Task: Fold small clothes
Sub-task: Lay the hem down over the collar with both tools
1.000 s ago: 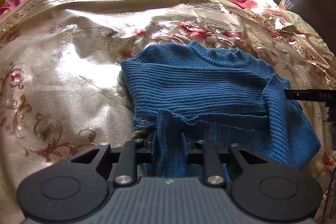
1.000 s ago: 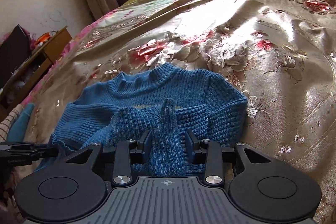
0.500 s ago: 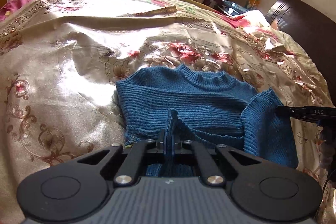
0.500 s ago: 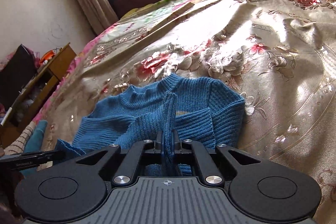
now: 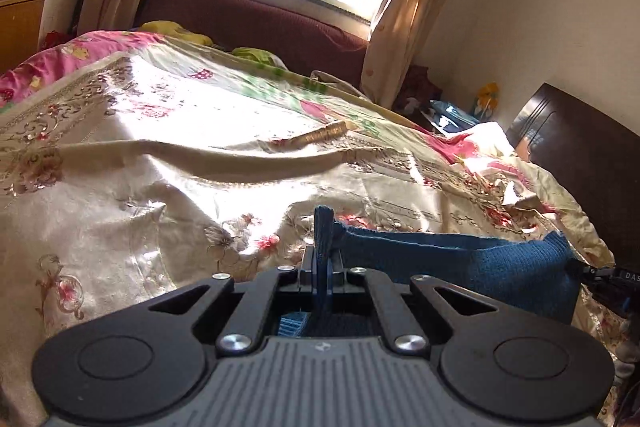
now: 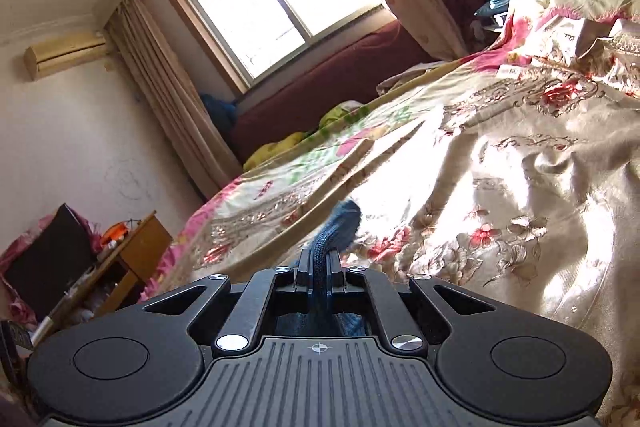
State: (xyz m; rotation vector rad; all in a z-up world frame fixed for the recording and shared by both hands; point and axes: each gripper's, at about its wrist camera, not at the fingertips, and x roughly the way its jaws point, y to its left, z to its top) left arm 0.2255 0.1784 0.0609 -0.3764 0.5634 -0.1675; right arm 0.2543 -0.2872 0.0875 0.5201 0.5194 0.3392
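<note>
A small blue ribbed sweater [image 5: 500, 267] is lifted off a floral bedspread [image 5: 160, 187]. My left gripper [image 5: 322, 261] is shut on a fold of its knit, which sticks up between the pads. The fabric stretches from there to the right, where the other gripper's black tip [image 5: 612, 277] shows at the frame edge. In the right wrist view my right gripper [image 6: 320, 267] is shut on another fold of the blue sweater [image 6: 338, 225], whose end curls up above the pads. Most of the garment hangs hidden below both grippers.
The bedspread [image 6: 520, 187] spreads wide ahead, with rumpled bedding at the far right. A dark red cushioned window seat [image 5: 256, 27] and curtains stand beyond the bed. A dark headboard [image 5: 580, 155] is at the right. A wooden side table [image 6: 132, 251] stands left.
Both grippers closed on folds of the sweater and rose, tilting up so the window and walls came into view. The sweater left the bed and now hangs between them.
</note>
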